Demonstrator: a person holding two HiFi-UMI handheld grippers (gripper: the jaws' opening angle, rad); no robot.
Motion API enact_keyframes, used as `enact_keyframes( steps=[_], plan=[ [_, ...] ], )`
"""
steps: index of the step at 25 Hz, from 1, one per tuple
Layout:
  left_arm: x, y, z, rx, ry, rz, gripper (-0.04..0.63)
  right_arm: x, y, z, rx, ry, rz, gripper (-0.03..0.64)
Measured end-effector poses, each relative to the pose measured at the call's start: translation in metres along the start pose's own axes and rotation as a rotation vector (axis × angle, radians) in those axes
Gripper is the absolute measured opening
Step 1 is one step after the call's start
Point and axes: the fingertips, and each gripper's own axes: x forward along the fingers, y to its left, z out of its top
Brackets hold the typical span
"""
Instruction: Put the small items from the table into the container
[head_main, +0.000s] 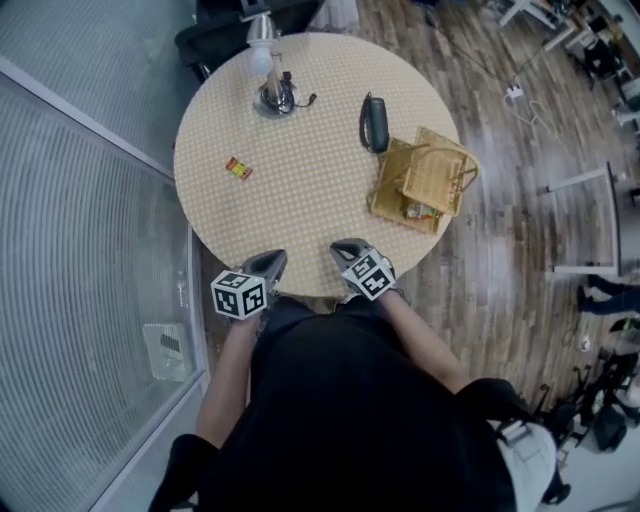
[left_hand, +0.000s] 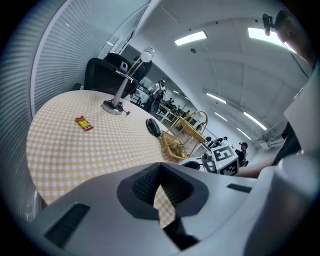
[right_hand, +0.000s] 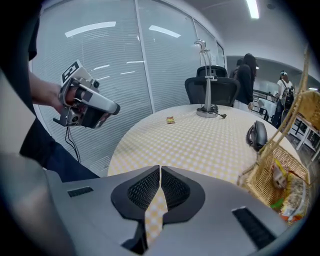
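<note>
1. On the right part of the round checked table (head_main: 300, 205), a wicker basket (head_main: 432, 172) with an arched handle is seen. A few coloured packets (head_main: 418, 210) are held at its bottom.
2. A small red-and-yellow packet (head_main: 237, 168) is seen lying flat on the left part of the table, outside the basket and well apart from it.
3. A black computer mouse (head_main: 374, 122) is placed just beside the basket's far left corner. A desk lamp (head_main: 272, 92) is stood near the far edge of the table.
4. The left tool (head_main: 270, 263) is held over the near edge of the table. Its jaws are clenched together, with only the tablecloth seen below them.
5. The right tool (head_main: 349, 248) is held near the left one, over the same edge. Its jaws are likewise pressed together on nothing.
6. Both tools are kept well apart from the red-and-yellow packet and from the basket.
</note>
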Motion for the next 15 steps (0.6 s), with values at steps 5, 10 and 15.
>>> enact_keyframes(
  steps=[5, 10, 15],
  plan=[
    [-0.030, 0.046, 0.003, -0.033, -0.001, 0.023, 0.003, 0.033, 0.025, 0.028, 0.006, 0.004, 0.022, 0.032],
    [-0.045, 0.079, 0.001, -0.050, 0.020, 0.010, 0.003, 0.063, 0.036, 0.059, 0.013, -0.006, 0.014, 0.032],
    [-0.054, 0.097, 0.006, -0.042, 0.034, -0.011, 0.003, 0.083, 0.037, 0.090, 0.007, -0.019, -0.009, 0.032]
  ],
)
